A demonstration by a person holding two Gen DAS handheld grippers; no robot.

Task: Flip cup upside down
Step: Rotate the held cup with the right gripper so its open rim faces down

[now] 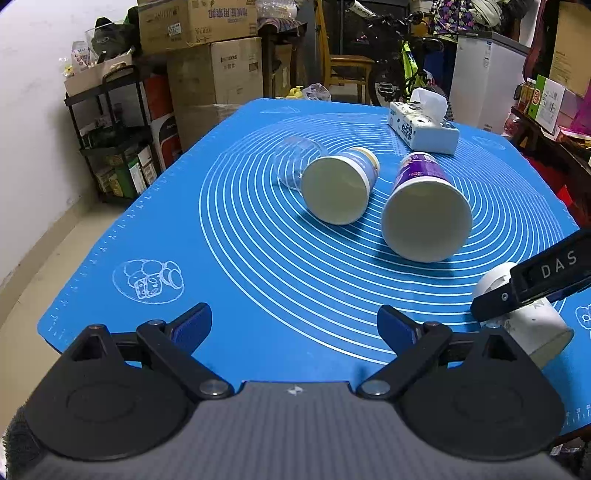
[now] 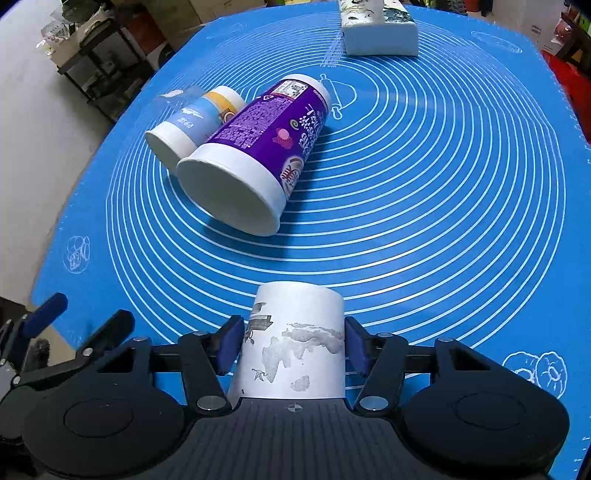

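— While my right gripper [image 2: 293, 347] had the white cup [image 2: 295, 339] pinched between its blue pads [image 2: 229, 345], which way did the cup run from the jaws?

— Straight out ahead of them. Its long axis pointed forward along the fingers, narrow closed end away from me, wide end back toward the gripper body. I judged it was on its side or nearly so, low over the blue mat [image 2: 443, 184]; whether it touched the mat, I could not tell.

— And your left gripper [image 1: 293, 326]?

— Jaws spread wide, nothing between them, hovering over the near edge of the mat. From its camera the white cup [image 1: 532, 325] sat off to the right, just beside it, clamped in the right gripper [image 1: 517, 295]. So the right hand was the one on the job.

— What did the flip turn on?

— Tipping that forward axis to vertical, rim down, I reckoned.

— Anything beyond?

— Near mid-mat lay a purple cup [image 2: 255, 147] on its side, mouth toward me. Touching it on the left was a smaller blue-and-yellow cup [image 2: 192, 118], then a clear glass [image 1: 295, 158], also lying down. Farthest off stood a tissue pack [image 2: 376, 33].
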